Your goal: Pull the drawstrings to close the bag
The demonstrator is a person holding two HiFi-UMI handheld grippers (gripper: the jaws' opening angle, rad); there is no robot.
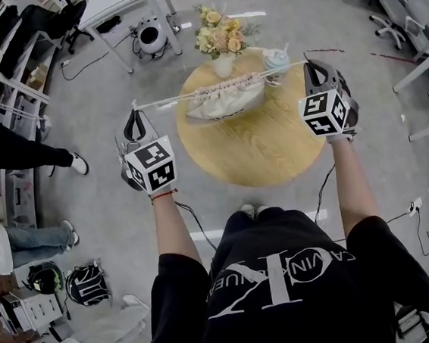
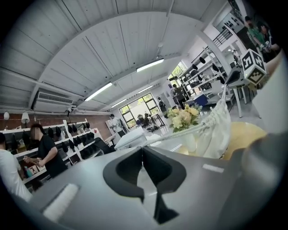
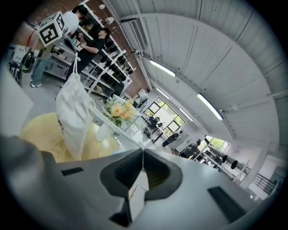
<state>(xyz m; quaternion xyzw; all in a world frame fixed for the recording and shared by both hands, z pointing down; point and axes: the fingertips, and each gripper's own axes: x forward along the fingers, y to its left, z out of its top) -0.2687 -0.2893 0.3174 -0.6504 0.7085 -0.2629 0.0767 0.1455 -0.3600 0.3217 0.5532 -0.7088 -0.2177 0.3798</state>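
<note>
You are pulling drawstrings [image 1: 176, 96] tight. Left hand-held gripper [image 1: 136, 110] and right hand-held gripper [image 1: 311, 65] both clenching string ends. Bag [image 1: 222, 102] hanging between them over worktop [image 1: 258, 151], mouth bunching. Next: pull wider, evenly.

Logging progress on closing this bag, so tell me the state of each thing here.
Bag: mouth gathered, hanging from the drawstrings.
Drawstrings: taut, stretched out to both sides.
Left gripper: shut on drawstrings.
Right gripper: shut on drawstrings.
Vase: upright, holding flowers.
Cup: upright.
</note>
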